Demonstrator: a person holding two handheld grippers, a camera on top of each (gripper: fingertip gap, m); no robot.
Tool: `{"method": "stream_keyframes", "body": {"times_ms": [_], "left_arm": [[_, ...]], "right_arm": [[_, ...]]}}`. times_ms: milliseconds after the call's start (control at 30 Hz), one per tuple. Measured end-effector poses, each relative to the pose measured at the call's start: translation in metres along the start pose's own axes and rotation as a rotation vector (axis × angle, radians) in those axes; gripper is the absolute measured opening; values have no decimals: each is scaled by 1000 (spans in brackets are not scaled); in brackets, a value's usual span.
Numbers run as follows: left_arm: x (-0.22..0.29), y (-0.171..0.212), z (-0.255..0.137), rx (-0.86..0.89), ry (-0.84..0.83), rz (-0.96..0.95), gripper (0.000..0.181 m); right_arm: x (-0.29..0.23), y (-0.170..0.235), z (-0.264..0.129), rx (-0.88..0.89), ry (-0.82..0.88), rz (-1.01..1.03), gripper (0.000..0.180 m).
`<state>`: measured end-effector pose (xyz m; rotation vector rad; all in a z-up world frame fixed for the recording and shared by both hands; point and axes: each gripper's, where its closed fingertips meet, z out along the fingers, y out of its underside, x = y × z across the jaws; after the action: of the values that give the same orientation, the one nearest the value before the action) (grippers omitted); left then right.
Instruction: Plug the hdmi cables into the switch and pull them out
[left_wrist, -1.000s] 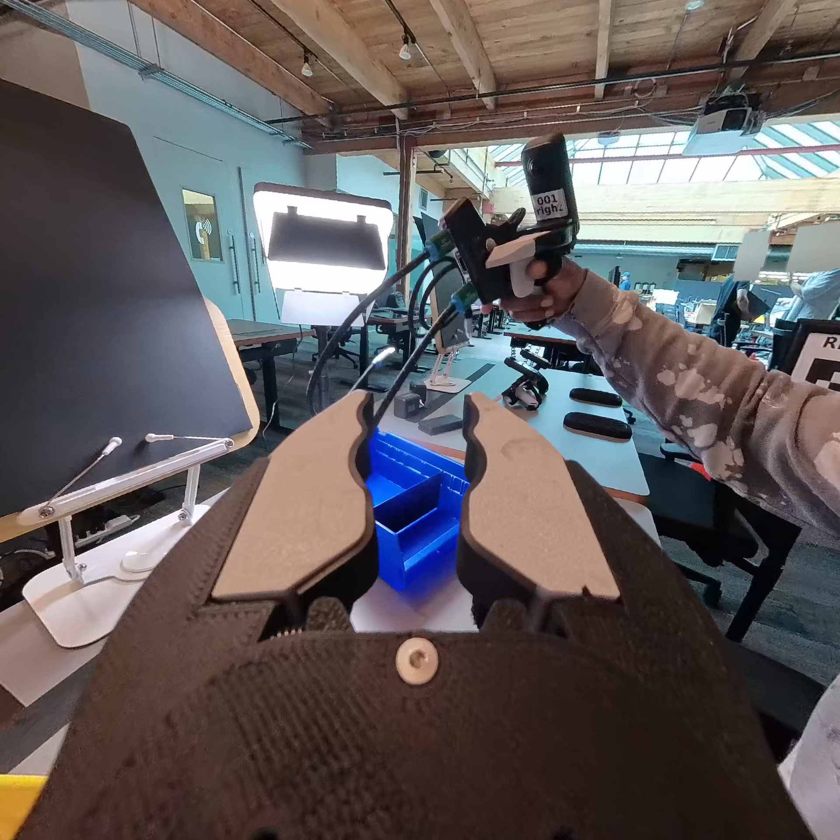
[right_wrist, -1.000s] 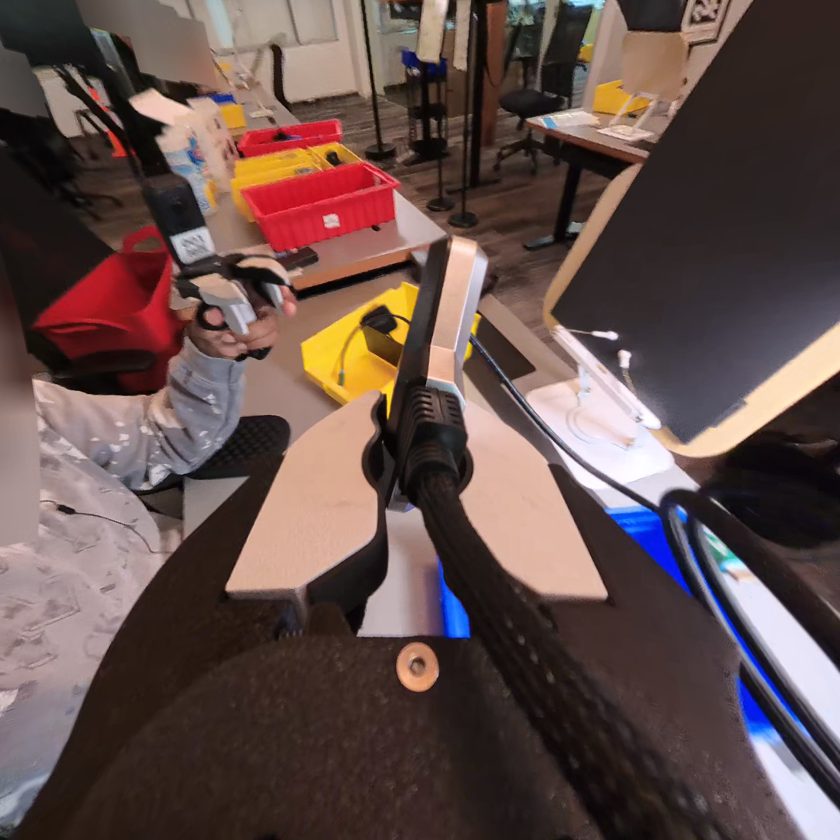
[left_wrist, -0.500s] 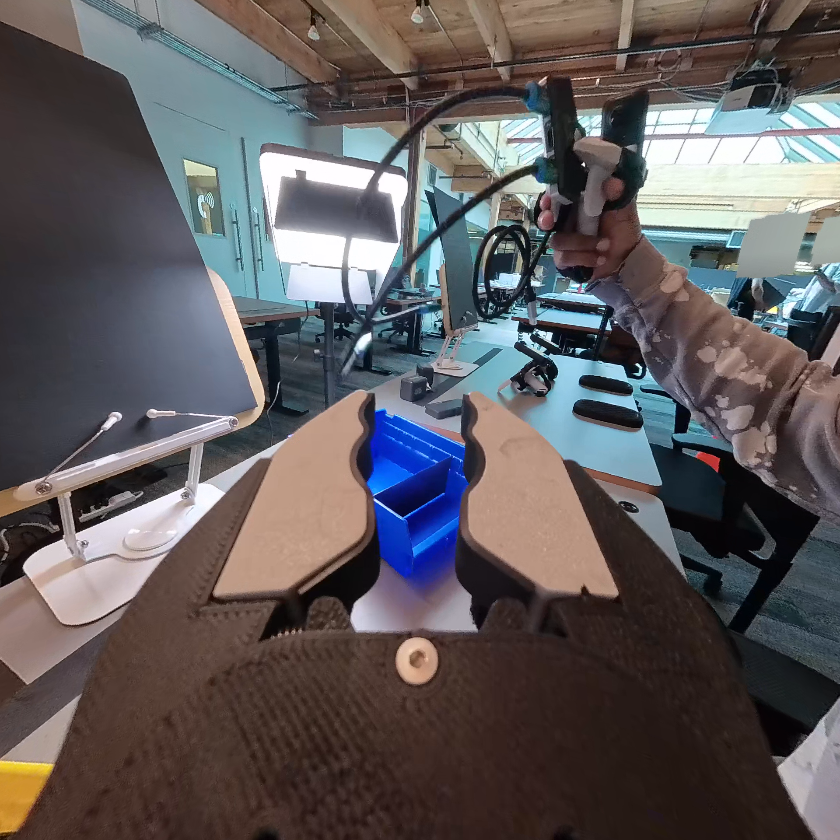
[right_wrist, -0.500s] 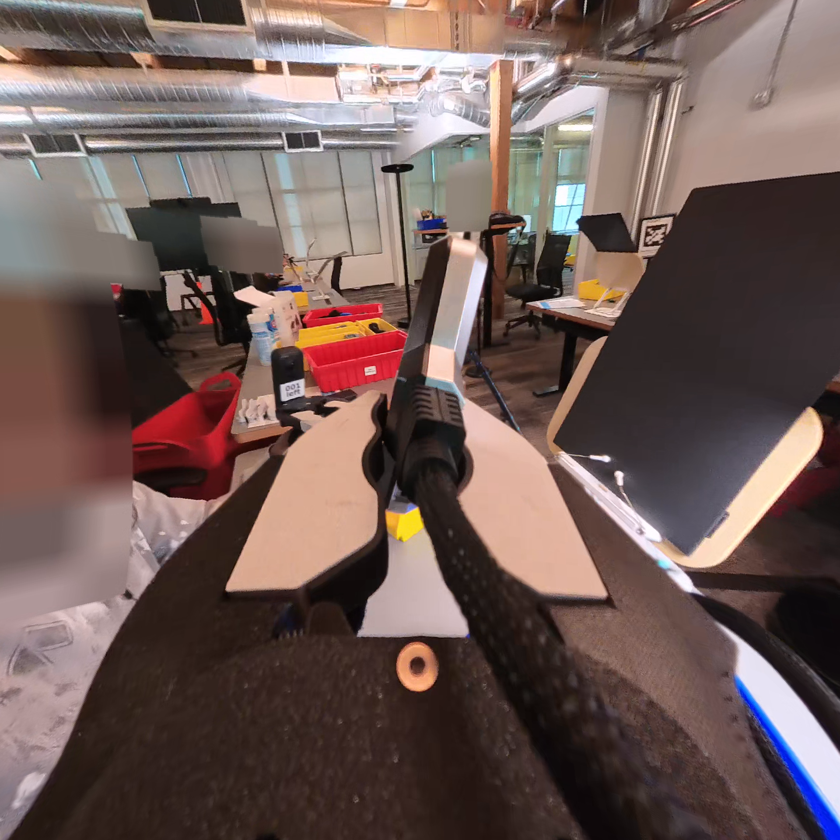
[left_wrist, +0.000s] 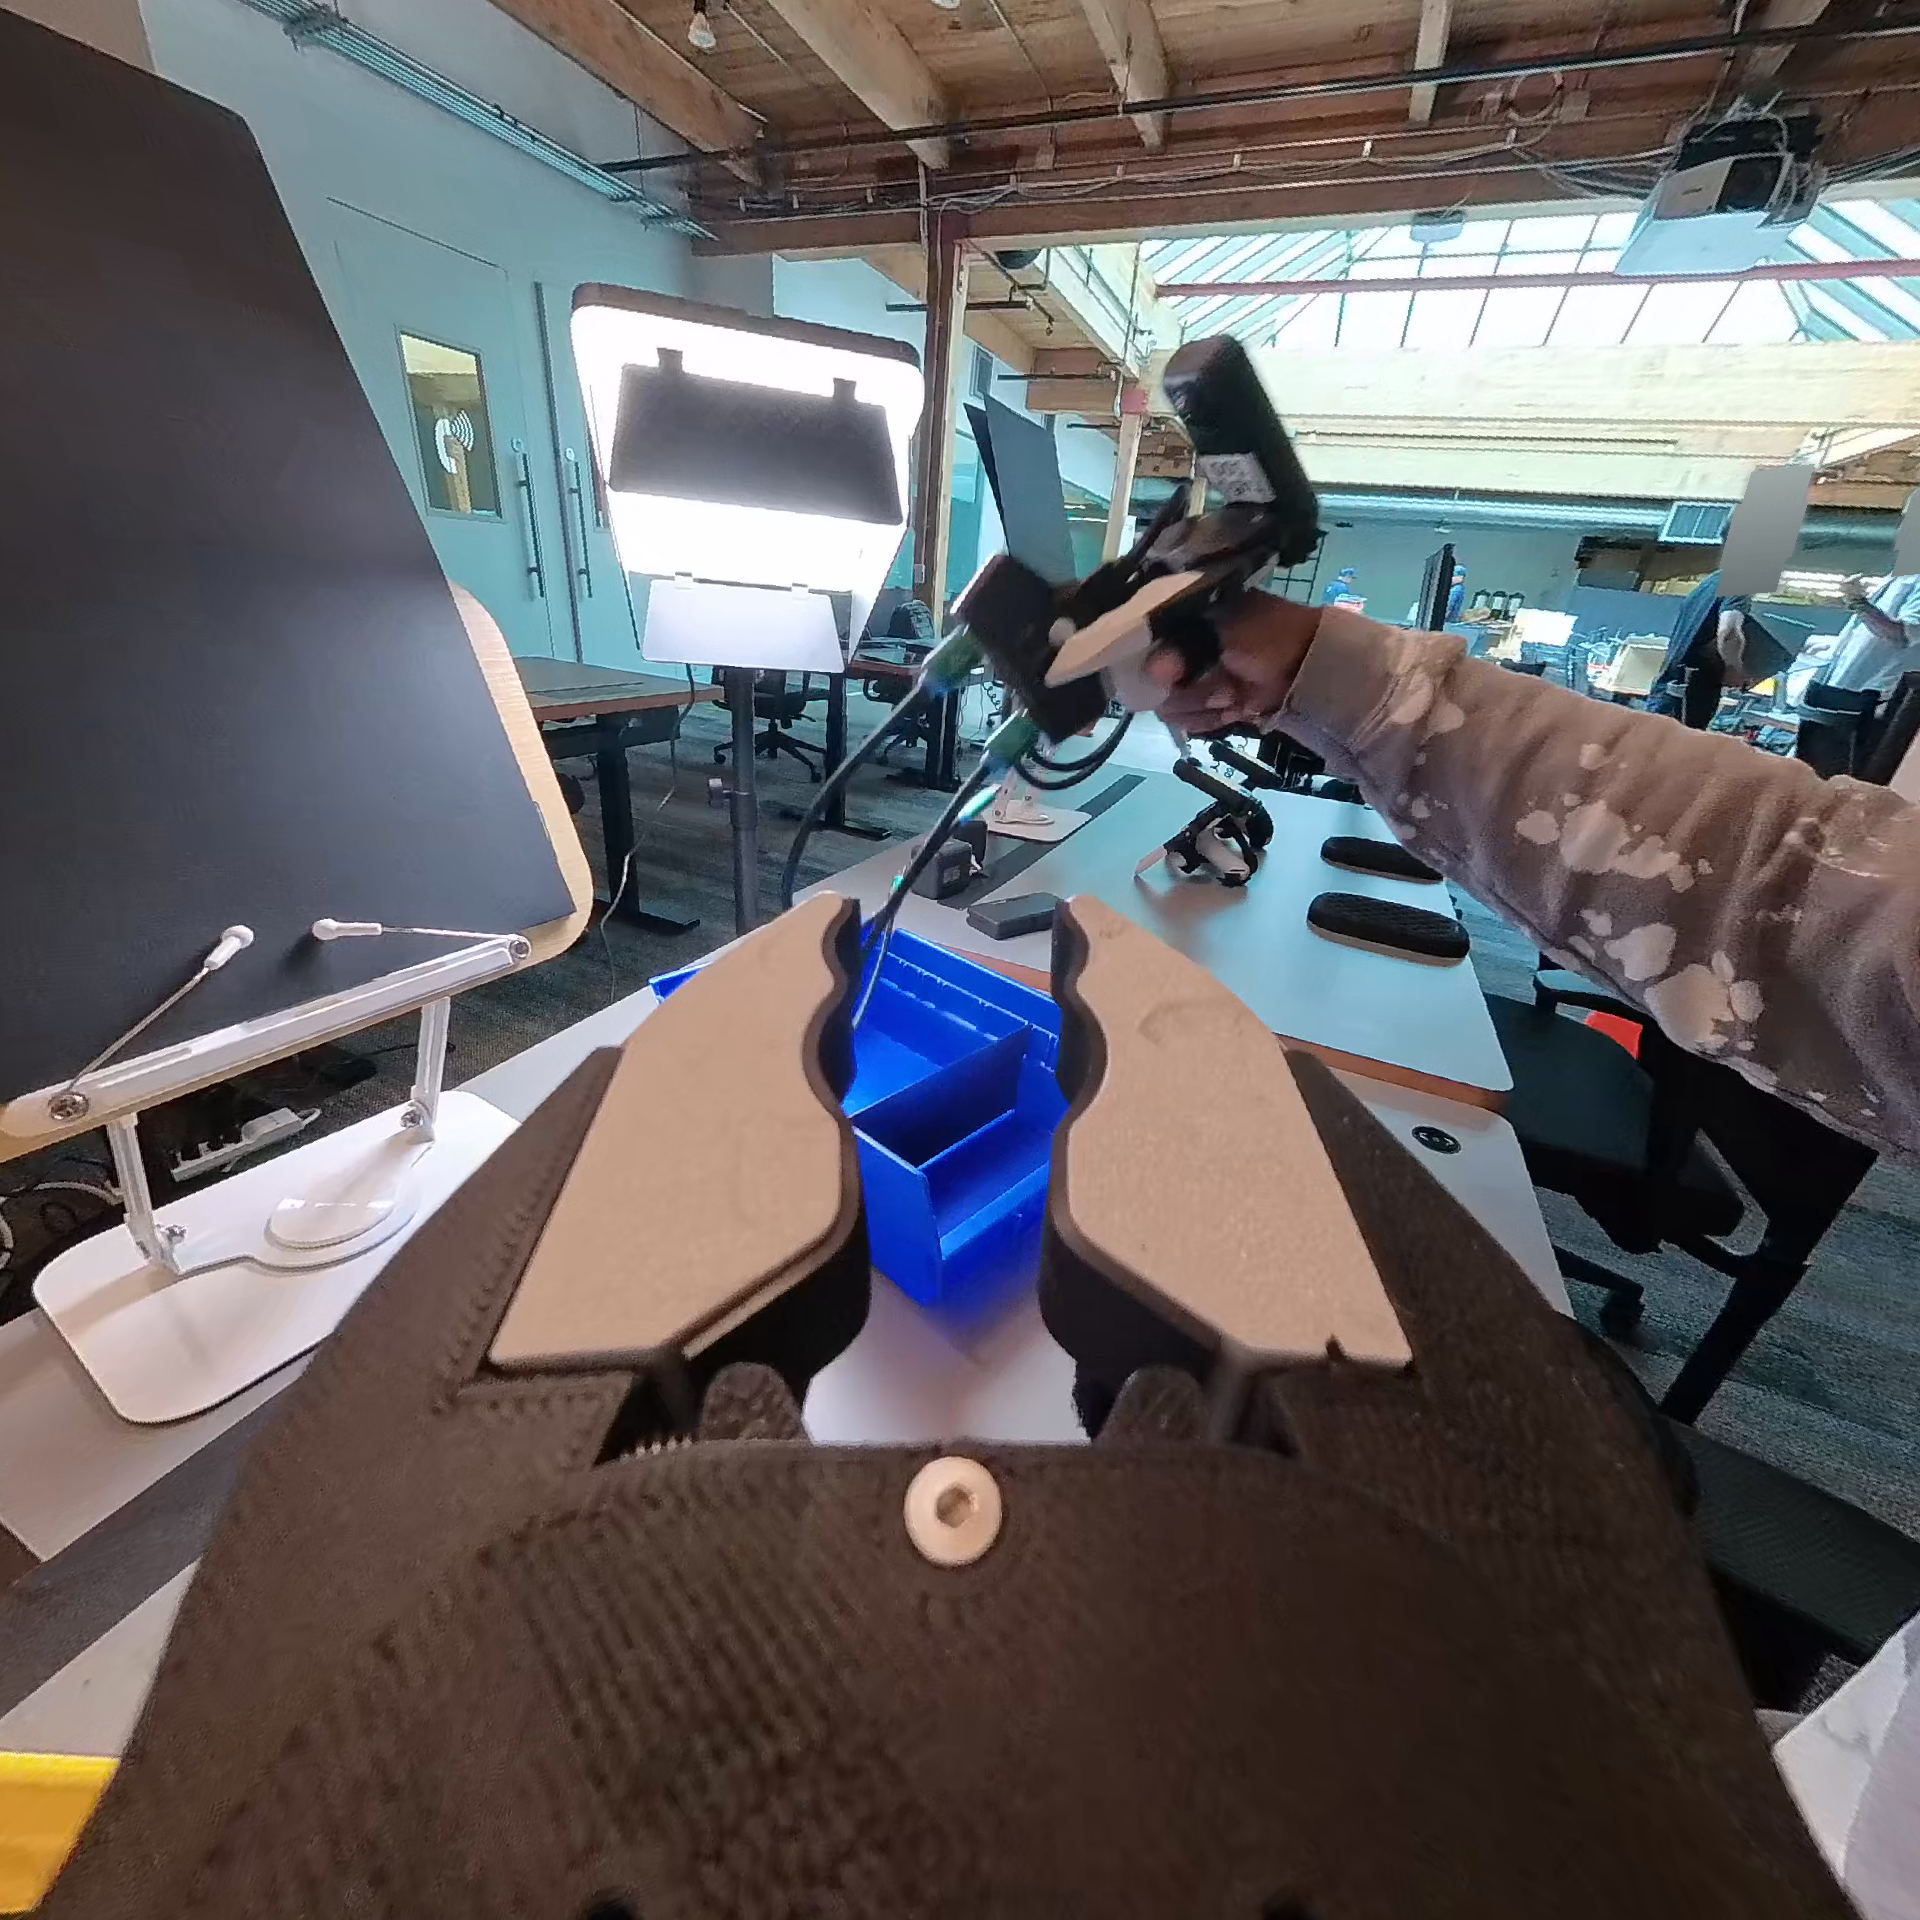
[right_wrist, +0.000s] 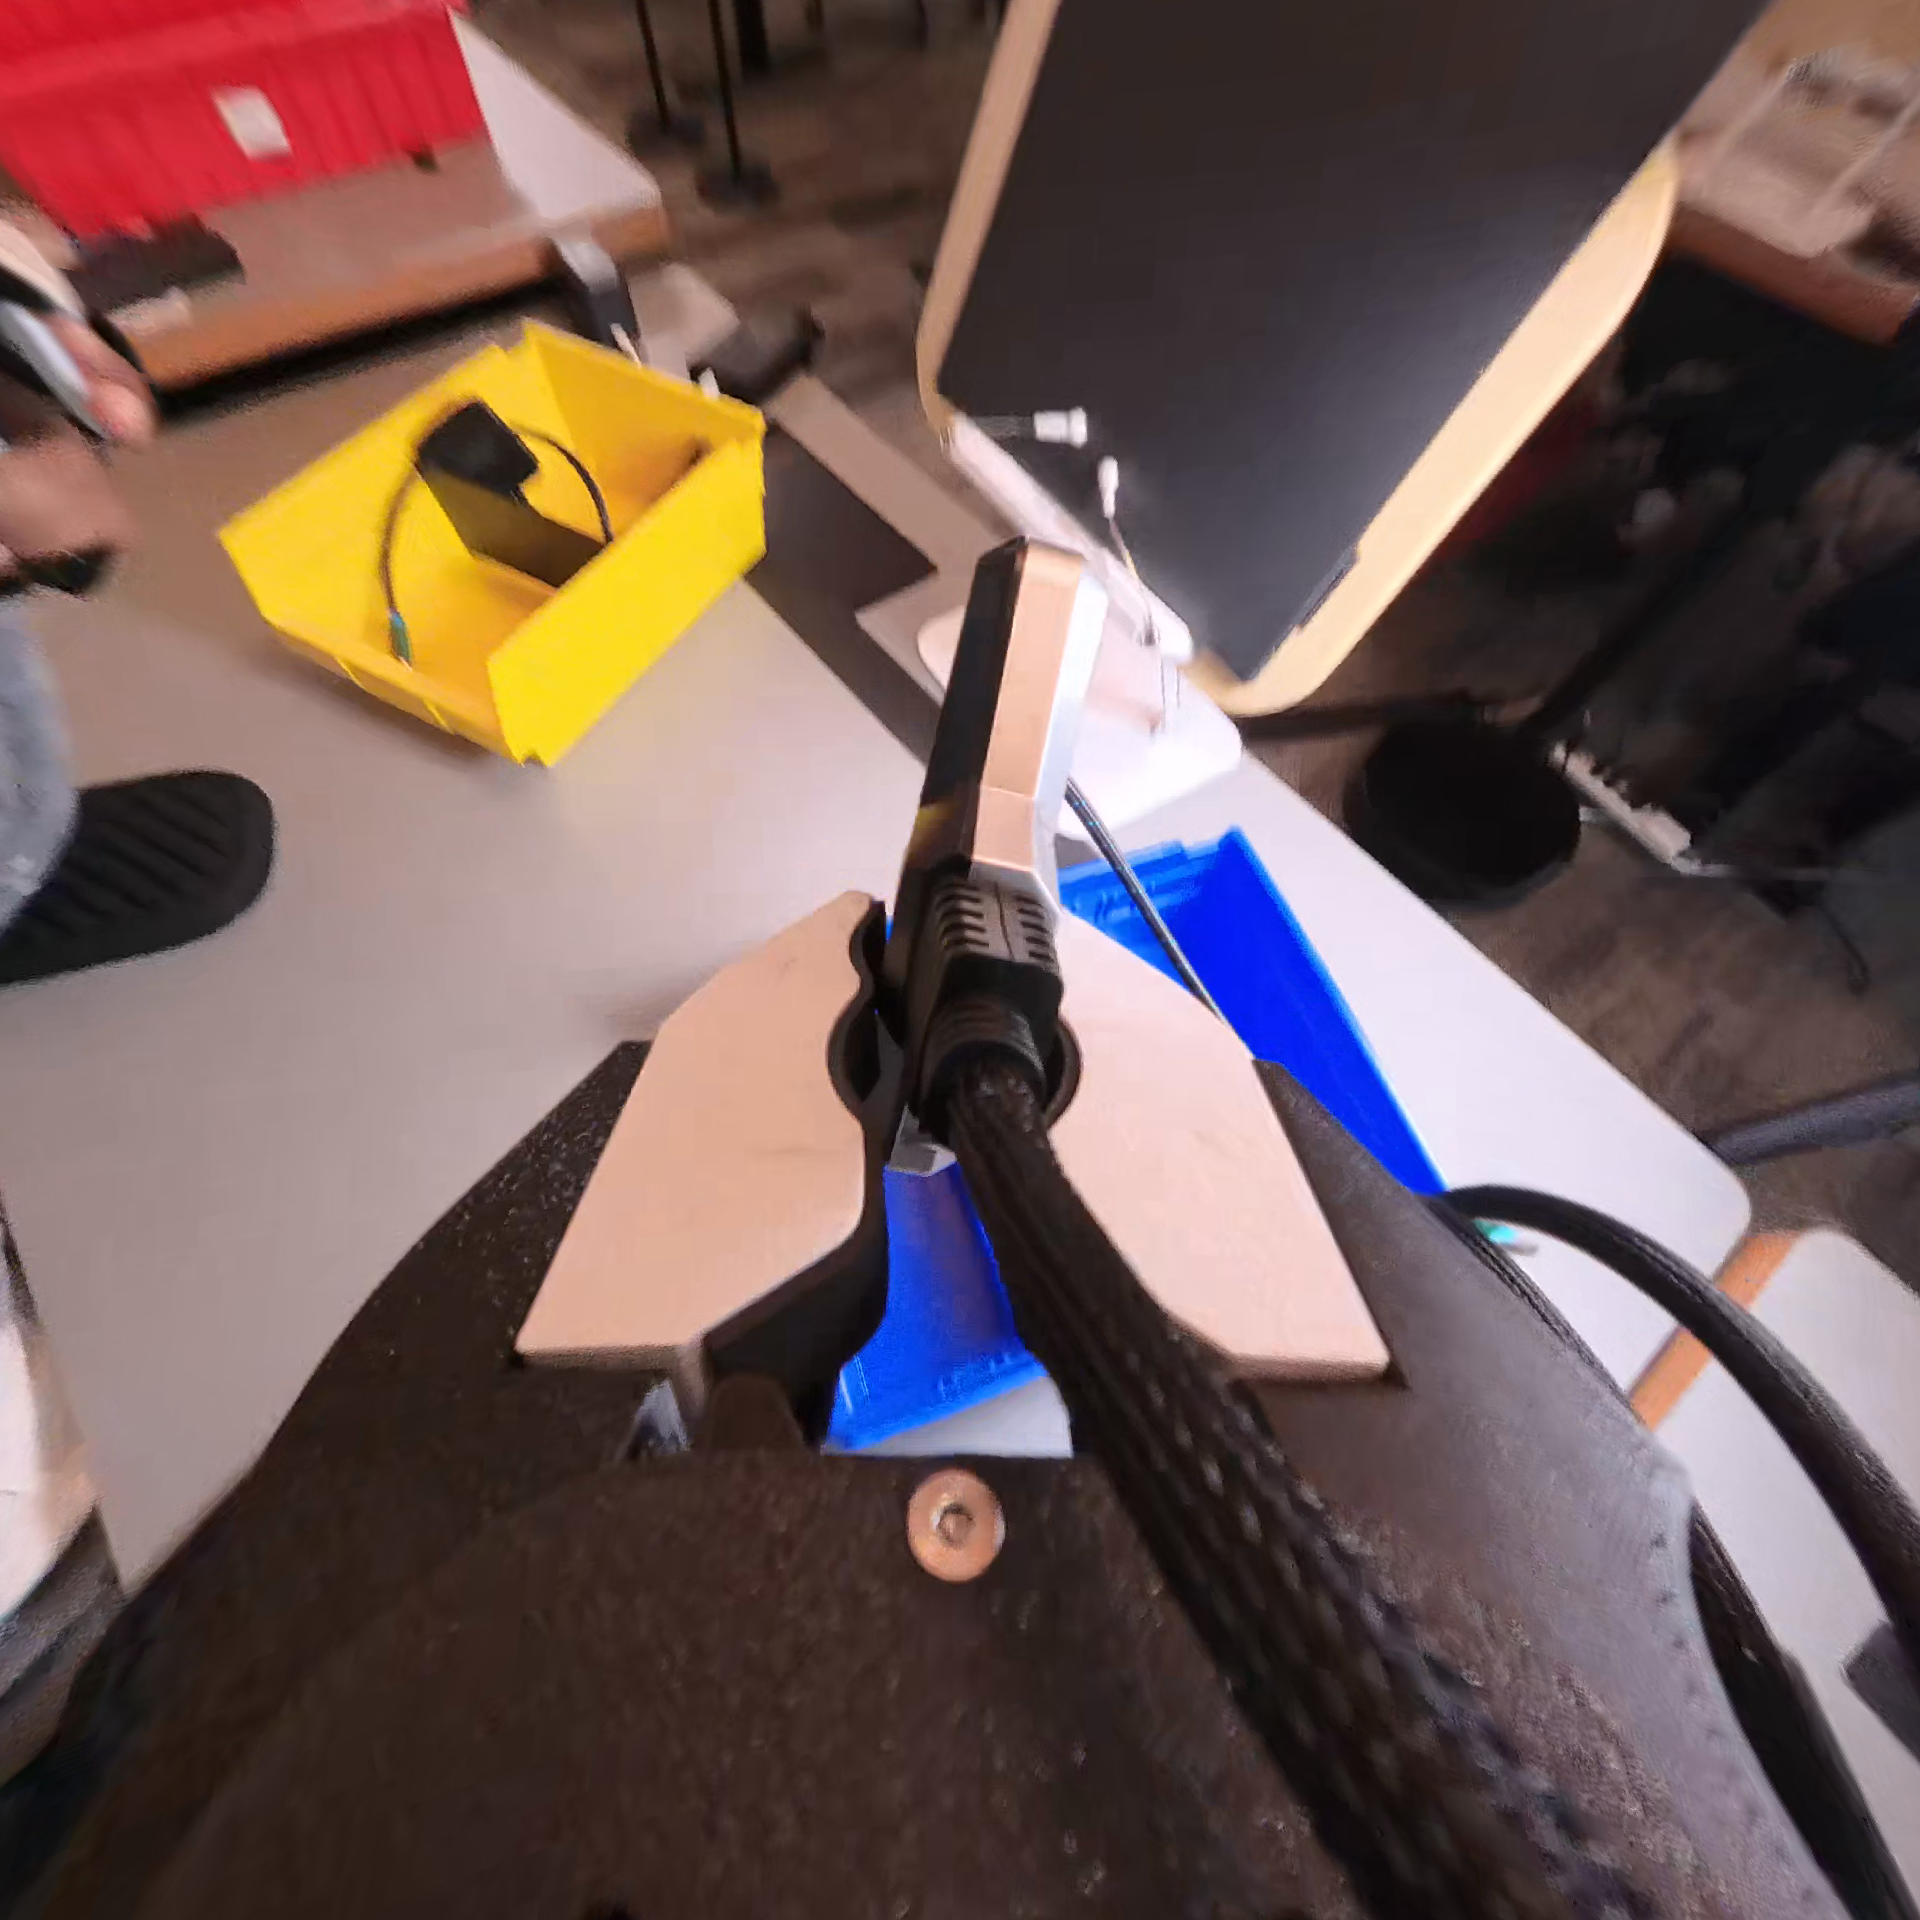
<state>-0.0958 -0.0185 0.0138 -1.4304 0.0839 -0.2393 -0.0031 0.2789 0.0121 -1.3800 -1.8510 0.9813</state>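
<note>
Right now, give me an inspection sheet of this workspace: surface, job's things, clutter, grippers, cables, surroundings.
Surface: pale grey table, mostly bare.
Job's things: switch held in the air, a braided HDMI cable plugged into its near end; blue bin with dividers on the table below.
Clutter: yellow bin holding a black box with a thin lead; black pad.
Grippers: right gripper shut on the switch and plug; left gripper open, holding nothing, aimed at the blue bin.
Cables: more cables hang from the switch toward the blue bin.
Surroundings: black board on a white stand; lit light panel; further desks.
</note>
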Motion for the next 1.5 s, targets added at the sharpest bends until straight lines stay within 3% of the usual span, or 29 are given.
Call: {"method": "stream_keyframes", "body": {"times_ms": [233, 400, 533, 700, 900, 1067, 1200, 1400, 1500], "left_arm": [[-4, 5, 3, -16, -3, -4, 34], [-7, 7, 3, -21, -11, 0, 34], [-9, 7, 2, -23, -9, -4, 34], [-12, 3, -2, -12, -20, 8, 34], [-19, 1, -5, 0, -23, -9, 34], [-23, 4, -4, -14, -36, -14, 33], [-37, 16, -3, -80, -112, -53, 35], [-49, 27, -4, -131, -170, -87, 35], [-48, 27, -3, -135, -175, -79, 35]], "right_arm": [[-3, 54, 80, -368, -88, -24, 23], [-18, 70, 124, -523, -219, -51, 23], [-7, 62, 139, -412, -319, 103, 22], [19, 63, 141, -130, -403, 387, 22], [56, 98, 130, 91, -377, 728, 22], [79, 126, 113, 175, -242, 1004, 31], [97, 145, 84, 181, -27, 1049, 40], [113, 177, 30, -23, 420, 778, 51], [102, 161, 14, 6, 476, 650, 50]]}}
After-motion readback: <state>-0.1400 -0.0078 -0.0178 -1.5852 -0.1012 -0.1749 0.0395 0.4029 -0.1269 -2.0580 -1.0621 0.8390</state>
